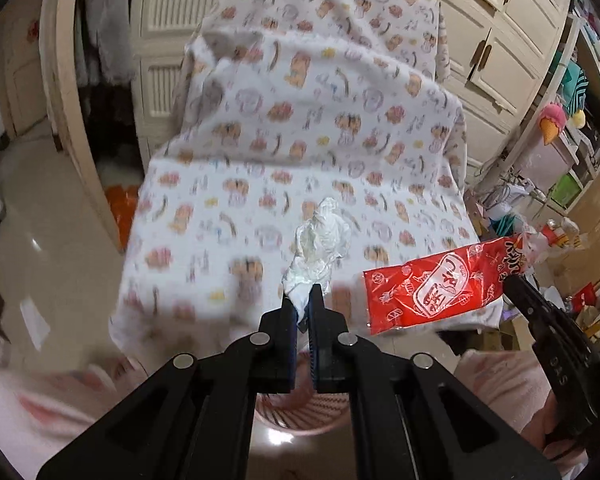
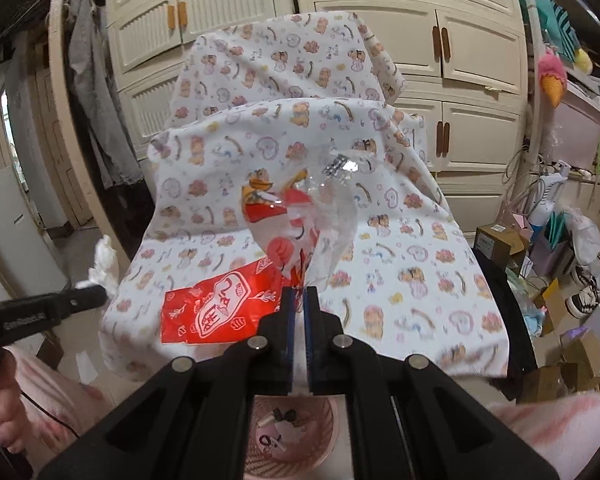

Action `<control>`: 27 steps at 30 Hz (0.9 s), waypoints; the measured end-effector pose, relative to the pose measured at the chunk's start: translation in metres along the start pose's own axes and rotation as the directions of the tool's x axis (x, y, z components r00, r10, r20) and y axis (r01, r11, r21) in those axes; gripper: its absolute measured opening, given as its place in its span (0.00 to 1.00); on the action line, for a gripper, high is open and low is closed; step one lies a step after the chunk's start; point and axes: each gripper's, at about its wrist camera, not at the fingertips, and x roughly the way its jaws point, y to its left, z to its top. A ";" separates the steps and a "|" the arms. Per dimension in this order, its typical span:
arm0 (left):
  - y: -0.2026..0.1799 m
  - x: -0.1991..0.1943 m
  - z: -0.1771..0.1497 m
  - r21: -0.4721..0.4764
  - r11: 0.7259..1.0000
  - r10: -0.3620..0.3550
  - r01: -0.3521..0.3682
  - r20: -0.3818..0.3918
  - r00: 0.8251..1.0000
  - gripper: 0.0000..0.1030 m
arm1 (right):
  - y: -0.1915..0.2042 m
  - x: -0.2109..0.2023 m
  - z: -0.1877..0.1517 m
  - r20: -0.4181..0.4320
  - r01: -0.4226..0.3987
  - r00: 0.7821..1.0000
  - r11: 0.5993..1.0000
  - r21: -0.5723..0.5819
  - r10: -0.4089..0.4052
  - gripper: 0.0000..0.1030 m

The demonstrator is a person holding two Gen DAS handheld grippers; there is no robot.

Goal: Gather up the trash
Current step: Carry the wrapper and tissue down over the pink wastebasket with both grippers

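Observation:
My left gripper (image 1: 302, 294) is shut on a crumpled white tissue (image 1: 320, 244), which sticks up above its fingertips in front of the patterned cloth. My right gripper (image 2: 299, 292) is shut on a red and clear snack wrapper (image 2: 260, 276); the red end hangs to the left, the clear end rises above the jaws. In the left wrist view the wrapper (image 1: 432, 288) and the right gripper's black body show at the right. In the right wrist view the tissue (image 2: 104, 264) and the left gripper's tip appear at the left. A pink woven basket (image 2: 328, 424) with small scraps sits below both grippers.
A seat draped in a white cartoon-print cloth (image 2: 300, 160) fills the middle. Cream cabinet doors (image 2: 476, 80) stand behind. Boxes, bags and shoes (image 2: 580, 288) clutter the floor at right. Pink fleece-clad legs (image 2: 556, 428) flank the basket; a glossy tiled floor (image 1: 48, 220) lies left.

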 end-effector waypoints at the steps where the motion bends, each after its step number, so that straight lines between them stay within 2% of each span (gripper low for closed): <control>1: 0.000 0.002 -0.007 0.002 1.000 0.008 -0.008 -0.007 1.000 0.04 | 0.002 -0.003 -0.005 -0.005 -0.005 1.000 1.000 -0.003 0.005 0.04; 3: 0.001 0.011 -0.021 0.011 1.000 0.025 -0.025 -0.021 0.999 0.04 | 0.007 -0.004 -0.015 -0.026 -0.006 1.000 1.000 -0.016 0.006 0.04; 7: 0.015 0.040 -0.032 -0.035 0.998 -0.056 0.052 -0.131 0.990 0.04 | 0.017 0.004 -0.032 -0.066 0.034 0.997 0.996 -0.082 -0.040 0.04; 9: 0.020 0.048 -0.033 -0.033 0.999 -0.037 0.032 -0.158 0.987 0.04 | 0.019 0.010 -0.040 -0.093 0.032 0.995 0.995 -0.094 -0.041 0.04; 12: 0.028 0.063 -0.037 -0.060 0.996 -0.083 0.072 -0.222 0.971 0.04 | 0.021 0.023 -0.052 -0.142 0.031 0.989 0.995 -0.098 -0.045 0.04; 14: 0.030 0.074 -0.043 -0.076 0.996 -0.072 0.053 -0.274 0.959 0.04 | 0.024 0.034 -0.061 -0.170 0.053 0.983 0.991 -0.127 -0.074 0.04; 17: 0.036 0.083 -0.053 -0.102 0.995 -0.041 0.007 -0.335 0.941 0.04 | 0.026 0.047 -0.074 -0.222 0.045 0.972 0.989 -0.141 -0.076 0.04; 19: 0.041 0.085 -0.055 -0.127 0.992 -0.065 0.021 -0.353 0.933 0.04 | 0.028 0.058 -0.084 -0.269 0.035 0.960 0.988 -0.152 -0.075 0.04; 23: 0.037 0.091 -0.061 -0.094 0.996 -0.039 0.004 -0.376 0.926 0.04 | 0.032 0.078 -0.100 -0.341 0.001 0.939 0.990 -0.142 -0.050 0.04; 27: 0.039 0.102 -0.066 -0.103 0.995 -0.044 0.001 -0.419 0.907 0.04 | 0.035 0.095 -0.110 -0.379 0.031 0.921 0.989 -0.144 -0.084 0.04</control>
